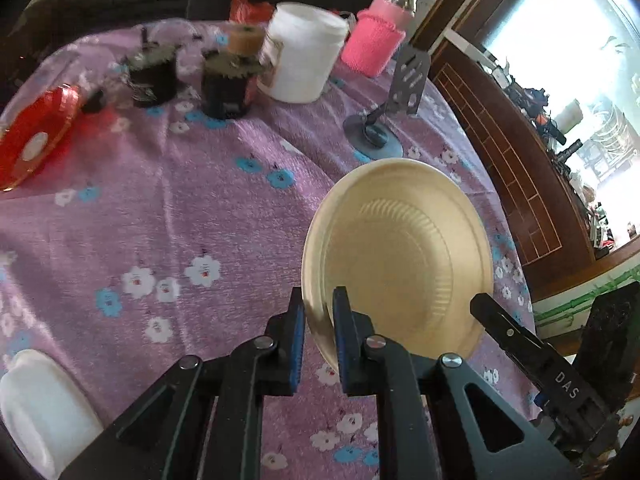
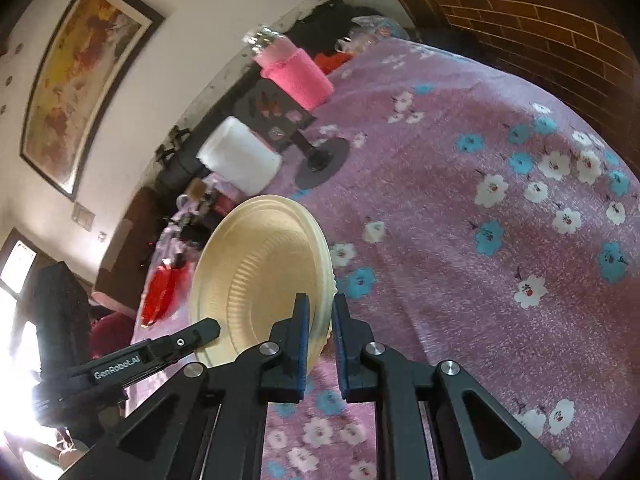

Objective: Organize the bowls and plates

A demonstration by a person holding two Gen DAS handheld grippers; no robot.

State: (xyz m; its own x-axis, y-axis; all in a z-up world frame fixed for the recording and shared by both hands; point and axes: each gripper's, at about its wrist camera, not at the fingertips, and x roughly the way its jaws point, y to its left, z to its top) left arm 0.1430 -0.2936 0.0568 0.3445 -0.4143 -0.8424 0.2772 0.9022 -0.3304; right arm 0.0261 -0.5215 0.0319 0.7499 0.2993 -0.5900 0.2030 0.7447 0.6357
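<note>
In the left wrist view the left gripper [image 1: 319, 312] pinches the rim of the cream bowl [image 1: 400, 256] at lower centre, tilted above the floral cloth [image 1: 180, 200]; a red plate [image 1: 36, 136] lies at left edge and a white cup [image 1: 40, 404] at lower left. In the right wrist view the right gripper [image 2: 320, 320] clamps the bowl's [image 2: 256, 272] opposite rim at centre; only here a painting [image 2: 80, 76] shows, upper left.
</note>
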